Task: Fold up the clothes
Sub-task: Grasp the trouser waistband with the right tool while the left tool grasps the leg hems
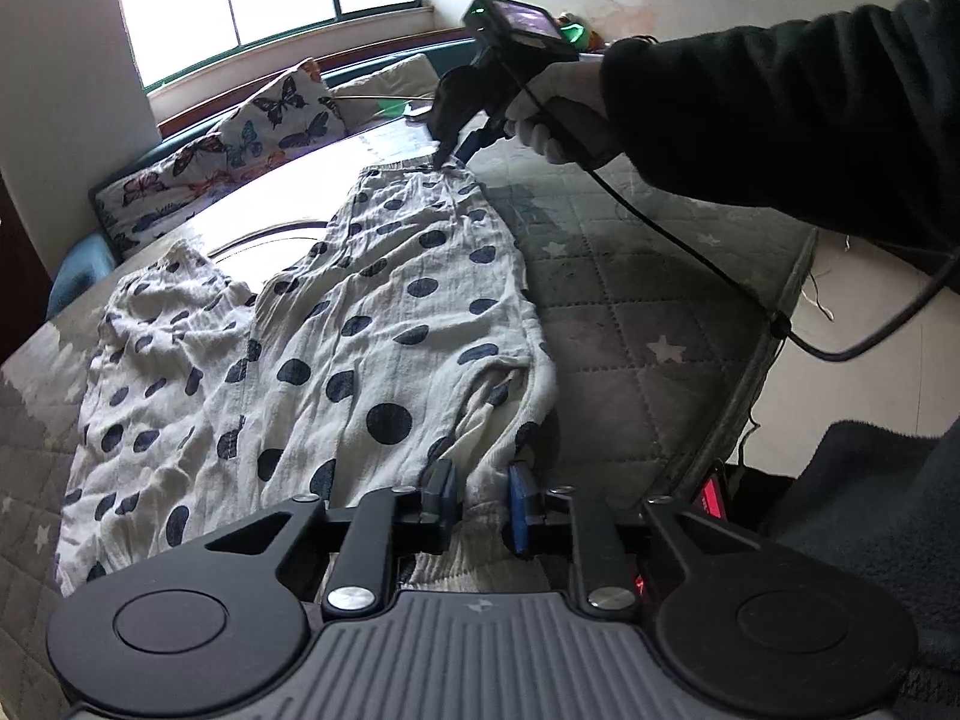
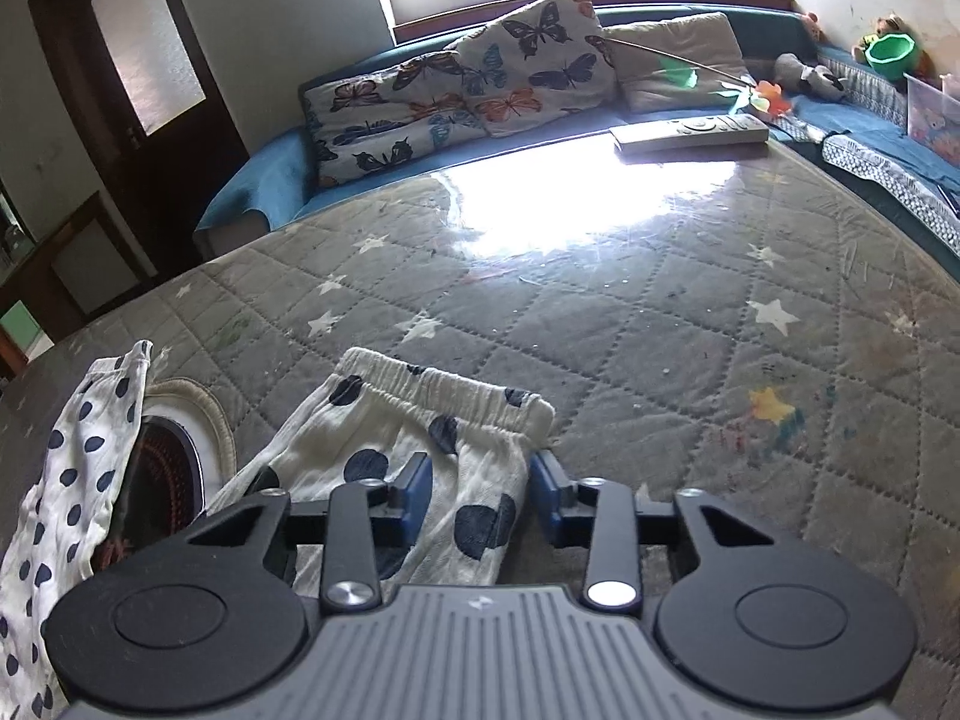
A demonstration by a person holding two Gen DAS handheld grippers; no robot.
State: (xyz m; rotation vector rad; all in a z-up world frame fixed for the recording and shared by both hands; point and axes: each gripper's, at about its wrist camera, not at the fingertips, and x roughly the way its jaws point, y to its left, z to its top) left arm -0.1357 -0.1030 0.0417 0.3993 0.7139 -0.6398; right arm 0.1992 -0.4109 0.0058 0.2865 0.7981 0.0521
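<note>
White trousers with dark blue dots (image 1: 360,324) lie spread on the grey quilted table. My left gripper (image 1: 483,492) is shut on the near leg cuff, the cloth bunched between its blue pads. My right gripper (image 1: 447,153) is at the far elastic waistband. In the right wrist view the waistband corner (image 2: 456,402) lies between the blue fingers of the right gripper (image 2: 480,480), which stand apart around the cloth without pinching it. The other trouser leg (image 2: 78,468) lies to the left.
A remote control (image 2: 690,132) lies at the table's far edge. Butterfly cushions (image 2: 468,84) and toys (image 2: 810,78) sit on the blue bench behind. A round heater opening (image 2: 168,480) shows in the table by the trousers. The table's right edge (image 1: 774,324) is close.
</note>
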